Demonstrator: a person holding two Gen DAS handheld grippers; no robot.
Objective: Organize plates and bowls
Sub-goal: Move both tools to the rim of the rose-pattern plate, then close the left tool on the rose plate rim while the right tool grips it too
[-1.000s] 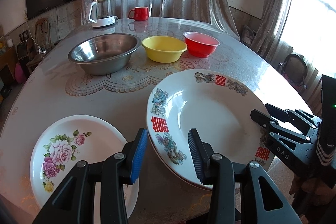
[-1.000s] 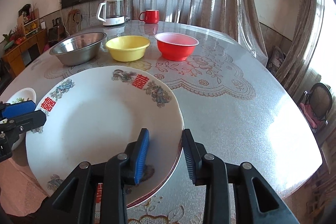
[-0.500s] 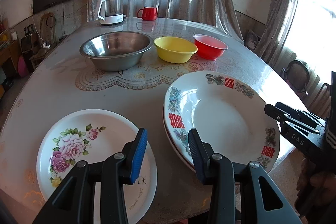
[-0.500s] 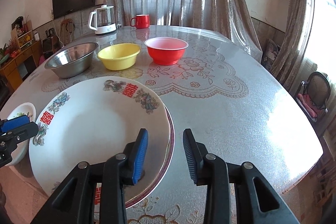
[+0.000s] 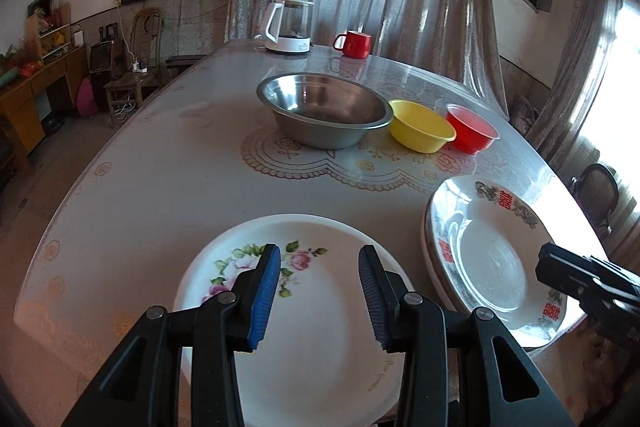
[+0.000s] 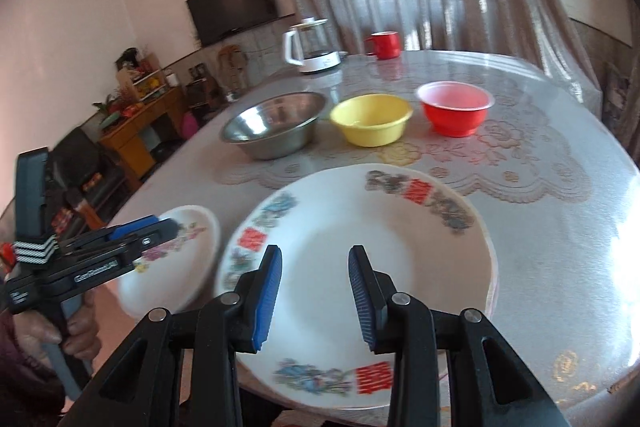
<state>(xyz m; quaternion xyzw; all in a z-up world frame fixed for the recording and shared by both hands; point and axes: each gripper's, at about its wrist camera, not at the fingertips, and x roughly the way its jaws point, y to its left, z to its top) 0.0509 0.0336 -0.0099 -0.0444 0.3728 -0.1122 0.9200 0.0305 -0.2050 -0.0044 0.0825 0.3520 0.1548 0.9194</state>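
A white plate with pink roses [image 5: 320, 327] lies at the table's near edge. My left gripper [image 5: 319, 251] hovers over it, open, with nothing between its fingers. To its right, a large white plate with red characters [image 5: 488, 259] rests on another plate. In the right wrist view my right gripper [image 6: 315, 253] hangs open above that large plate [image 6: 360, 239], and nothing is held. Its tip [image 5: 544, 267] shows at the right edge of the left wrist view. Farther back stand a steel bowl [image 5: 324, 107], a yellow bowl [image 5: 420, 125] and a red bowl [image 5: 472, 133] in a row.
A white kettle [image 5: 290, 23] and a red mug [image 5: 354, 43] stand at the table's far edge. A person's hand [image 6: 76, 331] holds the left gripper [image 6: 168, 227] beside the rose plate [image 6: 176, 267]. Chairs and a wooden cabinet stand around the table.
My left gripper swung left, from the large plate's rim to above the rose plate. The right gripper lifted off the large plate's edge, which now lies flat on the one below.
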